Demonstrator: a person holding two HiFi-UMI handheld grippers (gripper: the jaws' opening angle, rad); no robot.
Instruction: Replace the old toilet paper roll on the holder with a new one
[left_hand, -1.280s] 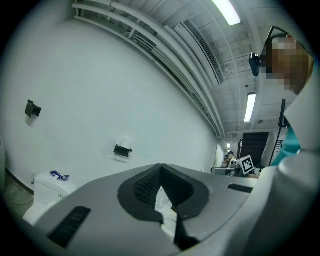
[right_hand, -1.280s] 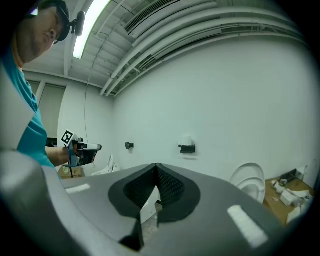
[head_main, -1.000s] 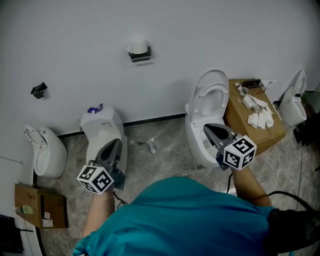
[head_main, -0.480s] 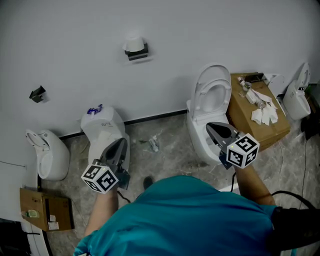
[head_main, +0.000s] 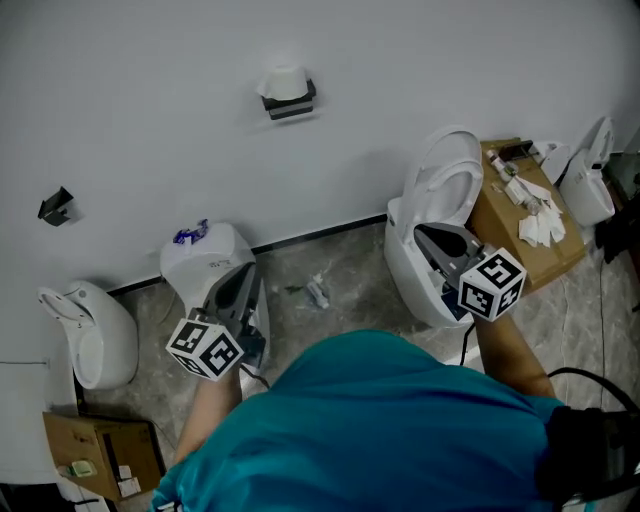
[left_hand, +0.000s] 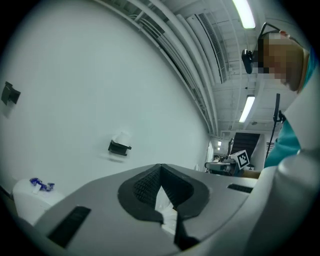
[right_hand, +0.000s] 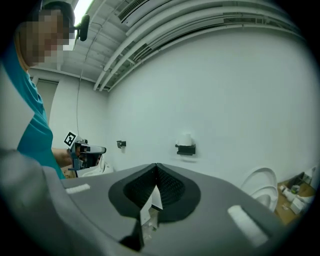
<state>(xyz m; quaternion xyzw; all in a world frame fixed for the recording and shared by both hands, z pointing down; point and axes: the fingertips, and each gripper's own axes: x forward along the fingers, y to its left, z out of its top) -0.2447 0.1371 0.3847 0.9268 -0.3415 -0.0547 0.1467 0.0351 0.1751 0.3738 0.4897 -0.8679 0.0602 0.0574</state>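
Observation:
A white toilet paper roll (head_main: 285, 82) sits on a black holder (head_main: 290, 105) fixed to the pale wall, well above the floor. The same roll (left_hand: 121, 138) shows left of centre in the left gripper view, and the roll (right_hand: 186, 139) appears again mid-frame in the right gripper view. My left gripper (head_main: 243, 282) is held low on the left over a white toilet, jaws shut and empty. At the right, my right gripper (head_main: 428, 236) is over the open toilet, also shut with nothing in it. Both point toward the wall, still far from the holder.
An open white toilet (head_main: 445, 200) stands right, beside a cardboard box (head_main: 500, 225) with papers on it. More white toilets sit at left (head_main: 205, 255), far left (head_main: 85, 330) and far right (head_main: 588, 190). A black bracket (head_main: 55, 205) is on the wall; scraps (head_main: 316, 292) lie on the floor.
The person has stepped toward the wall, carrying both grippers forward. The holder now sits a little more to the right in the head view. Both grippers stayed shut.

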